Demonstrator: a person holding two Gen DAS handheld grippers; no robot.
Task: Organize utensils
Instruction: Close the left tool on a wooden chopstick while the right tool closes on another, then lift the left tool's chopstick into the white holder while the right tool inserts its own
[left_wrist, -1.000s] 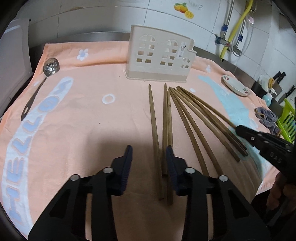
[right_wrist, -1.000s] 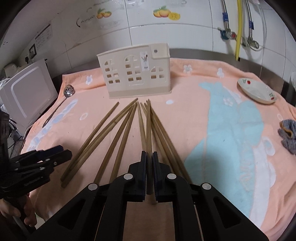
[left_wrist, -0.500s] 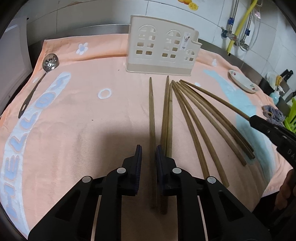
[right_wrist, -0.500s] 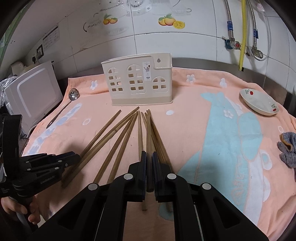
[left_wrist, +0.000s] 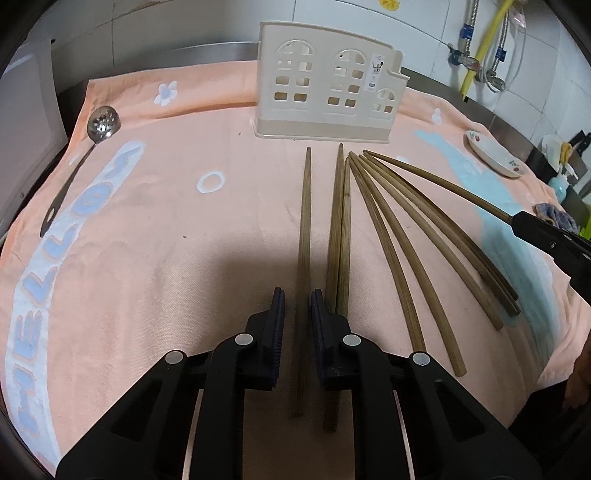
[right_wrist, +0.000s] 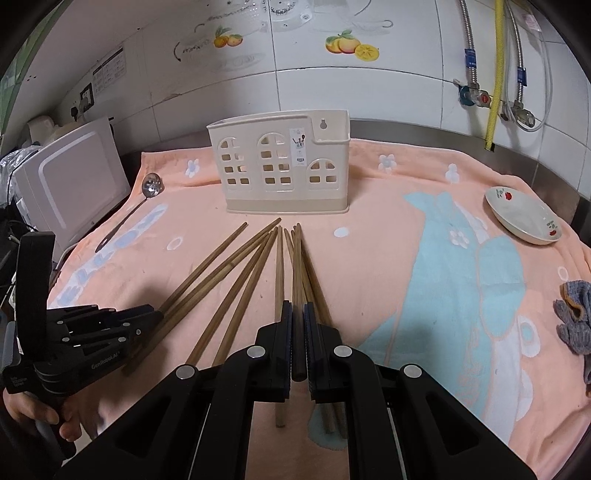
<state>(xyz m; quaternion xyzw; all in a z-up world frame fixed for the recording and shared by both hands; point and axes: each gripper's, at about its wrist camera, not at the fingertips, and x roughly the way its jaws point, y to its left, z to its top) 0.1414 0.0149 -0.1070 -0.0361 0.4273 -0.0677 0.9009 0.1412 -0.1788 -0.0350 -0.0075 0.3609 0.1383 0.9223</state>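
The left gripper (left_wrist: 297, 308) has just been closing narrowly around the leftmost chopstick (left_wrist: 305, 221), which runs lengthwise toward the holder (left_wrist: 325, 92) at upper centre; the right gripper (right_wrist: 297, 321) clamps another chopstick (right_wrist: 296, 280)

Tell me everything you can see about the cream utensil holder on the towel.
The utensil holder is a cream box that looks like plastic, with a darker beige base. Its front has arched, window-like cut-outs above rows of square holes, a small sticker, and a keyhole-shaped hanging slot in the raised right part. It stands upright near the back of the peach towel, beyond the chopstick tips. Nothing shows above its rim, and no gripper touches it.
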